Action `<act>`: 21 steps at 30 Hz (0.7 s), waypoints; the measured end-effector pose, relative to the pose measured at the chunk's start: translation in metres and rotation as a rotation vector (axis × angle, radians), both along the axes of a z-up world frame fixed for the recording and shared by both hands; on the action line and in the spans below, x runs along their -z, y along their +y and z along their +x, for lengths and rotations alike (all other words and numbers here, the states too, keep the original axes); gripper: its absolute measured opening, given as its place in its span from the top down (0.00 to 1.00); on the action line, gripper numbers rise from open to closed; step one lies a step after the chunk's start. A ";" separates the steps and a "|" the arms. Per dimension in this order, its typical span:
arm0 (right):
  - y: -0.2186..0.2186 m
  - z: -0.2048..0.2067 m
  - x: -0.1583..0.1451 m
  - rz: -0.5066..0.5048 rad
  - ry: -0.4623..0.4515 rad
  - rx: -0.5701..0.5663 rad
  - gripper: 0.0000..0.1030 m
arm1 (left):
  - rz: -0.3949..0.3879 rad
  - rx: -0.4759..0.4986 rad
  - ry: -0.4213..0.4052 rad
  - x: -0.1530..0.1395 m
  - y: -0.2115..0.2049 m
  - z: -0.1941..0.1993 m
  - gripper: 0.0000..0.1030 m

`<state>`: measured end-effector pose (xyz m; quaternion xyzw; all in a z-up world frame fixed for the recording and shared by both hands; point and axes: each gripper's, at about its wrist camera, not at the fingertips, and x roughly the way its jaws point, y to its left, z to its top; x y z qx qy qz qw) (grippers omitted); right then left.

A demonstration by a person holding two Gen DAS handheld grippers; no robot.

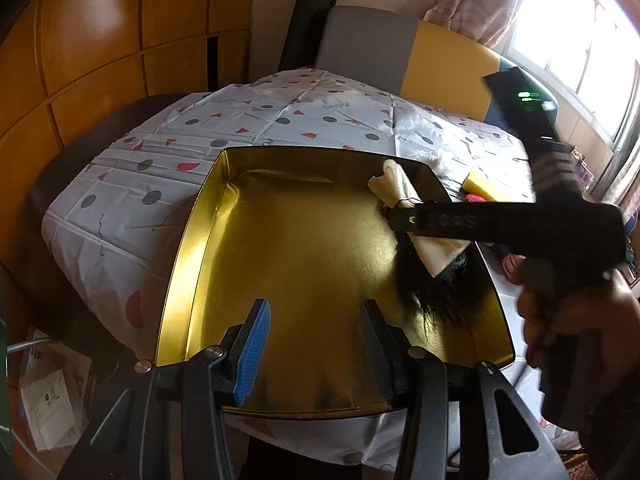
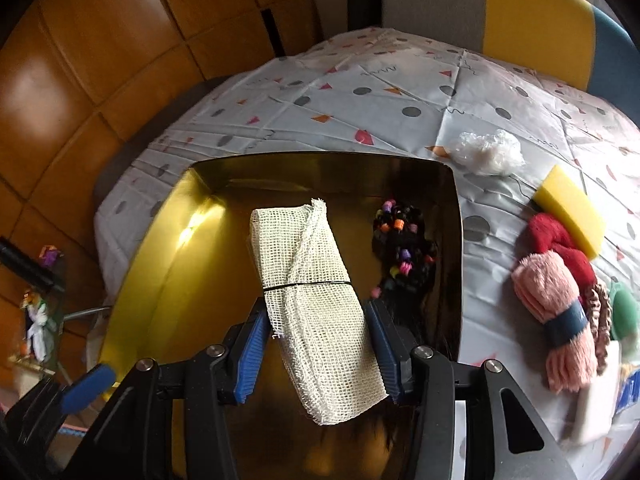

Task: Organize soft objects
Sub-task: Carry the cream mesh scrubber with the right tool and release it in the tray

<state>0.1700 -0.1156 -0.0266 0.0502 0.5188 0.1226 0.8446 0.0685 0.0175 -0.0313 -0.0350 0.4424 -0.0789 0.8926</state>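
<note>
Now right hand-held gripper point(image 2: 316, 344) clamped on mesh cloth roll point(image 2: 316, 304) above gold tray point(image 2: 160, 248). Left hand-held gripper point(image 1: 316, 344) apart, empty, over tray. Beaded hair piece point(image 2: 404, 248) already in tray. Sponge point(image 2: 568, 208), pink yarn point(image 2: 552, 312), red yarn point(image 2: 560, 244), plastic wad point(image 2: 488, 152) on counter right of tray, left to do.

I am looking at a shiny gold tray point(image 2: 160, 248) on my desk, whose cloth point(image 2: 400, 80) is showing white with grey dots and red and orange triangles. At twelve o'clock a cream mesh roll point(image 2: 316, 300) is sitting between blue pads point(image 2: 250, 356); at three o'clock, yellow sponge point(image 2: 570, 210), pink yarn point(image 2: 548, 300).
</note>
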 end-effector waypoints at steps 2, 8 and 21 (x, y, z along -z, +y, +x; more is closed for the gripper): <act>0.001 0.009 0.007 -0.005 0.016 0.009 0.49 | -0.001 -0.003 0.004 0.002 0.001 0.001 0.55; -0.005 0.011 0.013 0.012 0.018 0.022 0.40 | 0.001 -0.010 0.014 0.005 0.002 0.005 0.55; -0.049 -0.038 -0.033 0.053 -0.150 0.059 0.33 | 0.041 0.026 0.004 0.002 -0.016 -0.001 0.55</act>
